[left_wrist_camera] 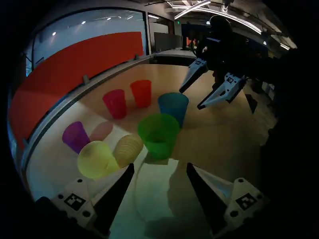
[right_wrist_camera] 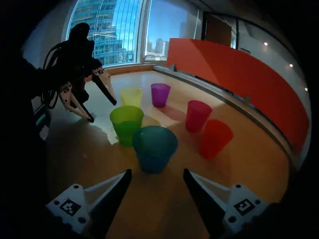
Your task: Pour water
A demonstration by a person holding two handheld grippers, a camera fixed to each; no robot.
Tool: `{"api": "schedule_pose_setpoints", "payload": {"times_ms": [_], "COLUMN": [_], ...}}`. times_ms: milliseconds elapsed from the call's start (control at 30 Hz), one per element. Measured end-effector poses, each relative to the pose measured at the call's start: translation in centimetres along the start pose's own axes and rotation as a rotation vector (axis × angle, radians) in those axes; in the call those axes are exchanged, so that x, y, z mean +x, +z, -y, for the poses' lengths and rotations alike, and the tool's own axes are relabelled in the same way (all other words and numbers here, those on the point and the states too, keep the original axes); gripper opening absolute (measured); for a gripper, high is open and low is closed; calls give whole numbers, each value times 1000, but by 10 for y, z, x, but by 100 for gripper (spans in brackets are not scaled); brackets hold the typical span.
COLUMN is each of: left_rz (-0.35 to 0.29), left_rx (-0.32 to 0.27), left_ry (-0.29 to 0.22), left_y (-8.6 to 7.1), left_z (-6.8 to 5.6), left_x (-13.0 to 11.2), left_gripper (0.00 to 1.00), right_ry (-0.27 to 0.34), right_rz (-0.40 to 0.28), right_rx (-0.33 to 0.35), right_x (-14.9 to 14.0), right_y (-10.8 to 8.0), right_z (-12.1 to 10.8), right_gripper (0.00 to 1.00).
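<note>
- Both jaws of the left gripper [left_wrist_camera: 159, 165] spread wide, empty, in the left gripper view; green cup [left_wrist_camera: 158, 133] just ahead on the table [left_wrist_camera: 223, 139].
- Right gripper view: right gripper [right_wrist_camera: 156, 171] wide apart, empty; teal cup [right_wrist_camera: 154, 149] just ahead.

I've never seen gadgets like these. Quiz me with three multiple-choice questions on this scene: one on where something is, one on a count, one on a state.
1. Which cup stands nearest the right tool?
A. purple cup
B. teal cup
C. yellow cup

2. How many cups are there?
A. four
B. six
C. eight

3. How are the two tools?
A. both open and empty
B. both shut on cups
C. one holds a cup

Answers:
1 B: the teal cup sits right before it.
2 B: yellow, purple, pink, red, green and teal.
3 A: the right tool and left tool each gape with nothing between.
</note>
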State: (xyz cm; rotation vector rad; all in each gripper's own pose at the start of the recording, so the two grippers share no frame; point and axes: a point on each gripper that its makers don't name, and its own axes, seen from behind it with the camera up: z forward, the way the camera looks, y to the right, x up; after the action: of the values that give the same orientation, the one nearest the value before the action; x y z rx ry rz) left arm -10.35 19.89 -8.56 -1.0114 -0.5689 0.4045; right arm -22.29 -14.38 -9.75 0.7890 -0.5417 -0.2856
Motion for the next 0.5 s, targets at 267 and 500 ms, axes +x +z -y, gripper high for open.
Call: {"api": "schedule_pose_setpoints", "payload": {"times_ms": [267,500], "left_rz": [-16,-57], "left_rx": [38,110], "left_ry": [-49,-85], "left_y": [-13,-25], "left_z": [3,14], "left_x": [-4,-3], "left_gripper": [98,98], "right_ry": [46,110], "right_rz": [-32,-82], "right_rx": [-25,-84], "right_x": [4,16], "right_y": [-11,-20], "right_z": [3,-10], "right_gripper": [100,100]}}
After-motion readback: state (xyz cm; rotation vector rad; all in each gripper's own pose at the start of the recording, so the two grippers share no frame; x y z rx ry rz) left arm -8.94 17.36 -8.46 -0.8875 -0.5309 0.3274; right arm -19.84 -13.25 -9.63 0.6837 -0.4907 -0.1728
